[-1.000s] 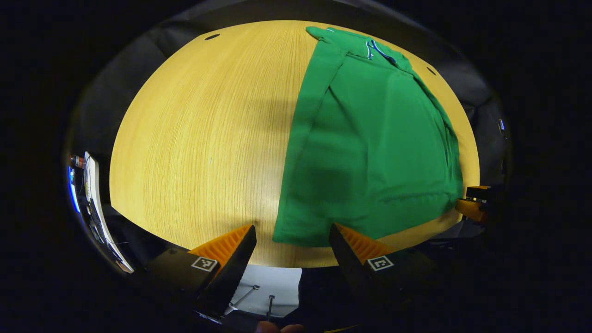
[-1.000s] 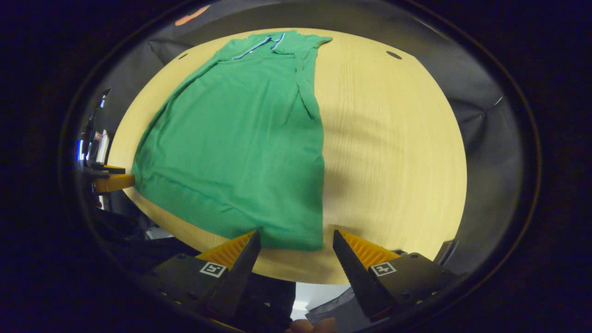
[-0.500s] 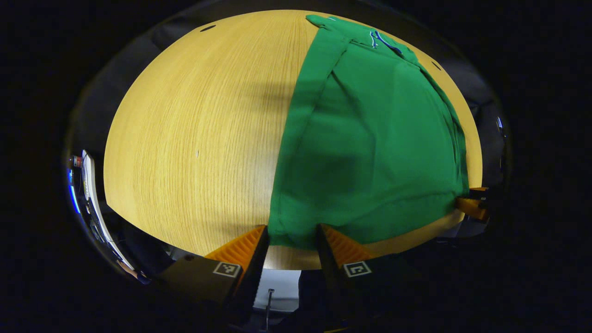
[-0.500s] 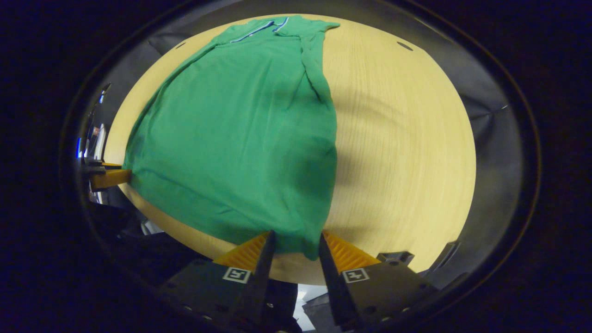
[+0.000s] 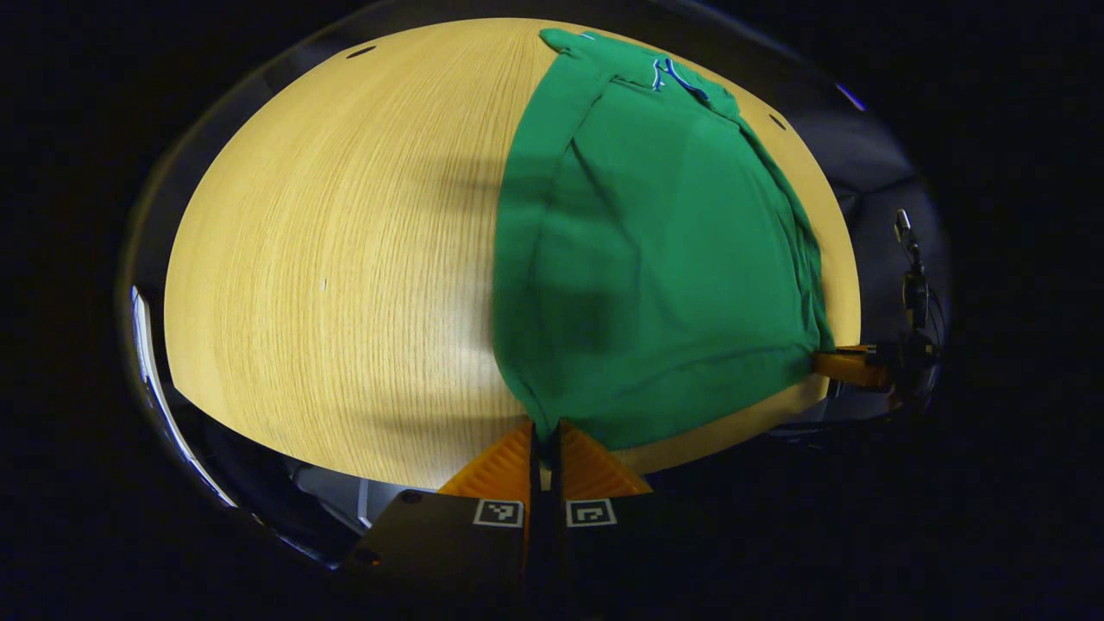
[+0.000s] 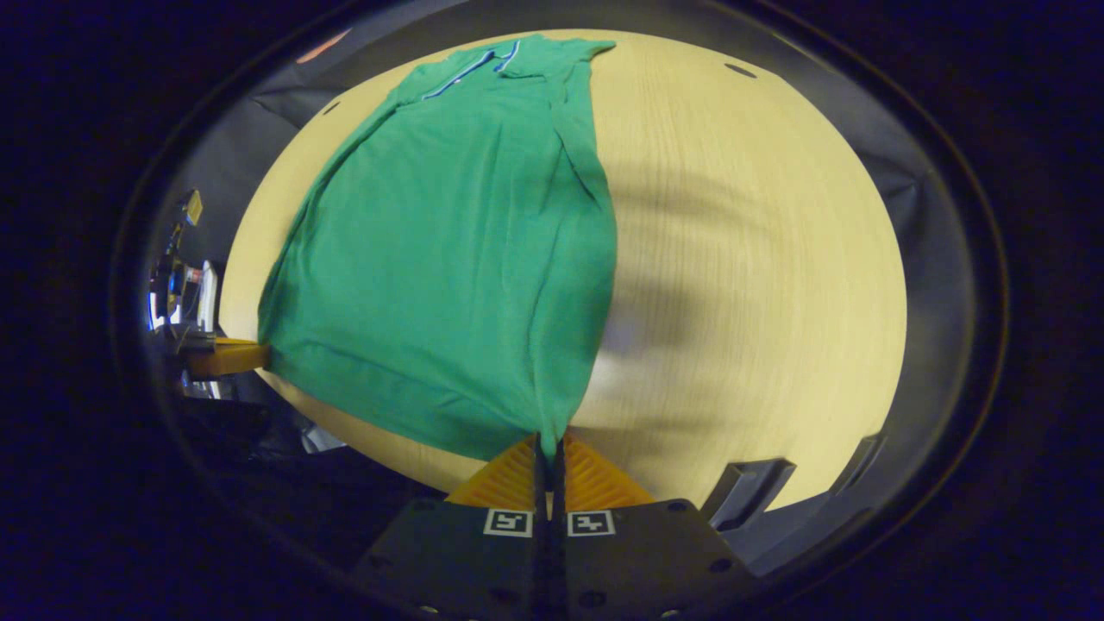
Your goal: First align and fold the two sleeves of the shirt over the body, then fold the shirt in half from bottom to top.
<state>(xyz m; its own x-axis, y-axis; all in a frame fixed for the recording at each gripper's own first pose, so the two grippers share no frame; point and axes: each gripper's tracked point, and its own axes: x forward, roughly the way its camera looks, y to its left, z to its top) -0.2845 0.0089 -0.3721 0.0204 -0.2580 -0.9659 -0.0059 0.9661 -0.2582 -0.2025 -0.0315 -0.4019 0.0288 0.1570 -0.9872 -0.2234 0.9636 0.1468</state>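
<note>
A recording booth or lab rather than a home: a bare wood-grain desk (image 5: 345,259) with small dark holes (image 6: 741,70) near its far edge stands inside black cloth walls (image 6: 923,224). Past the desk's edge, lit equipment and cables (image 6: 177,293) crowd one side, and a small device on a stand (image 5: 910,285) sits at the other

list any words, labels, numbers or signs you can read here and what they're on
No readable words or numbers.
Left gripper, shut on the green shirt: two square black-and-white marker tags, patterns and not text.
Right gripper, shut on the shirt's other bottom corner: two such tags, again no text.
Shirt collar: white and blue trim, no lettering visible.
Wooden table: no markings.
</note>
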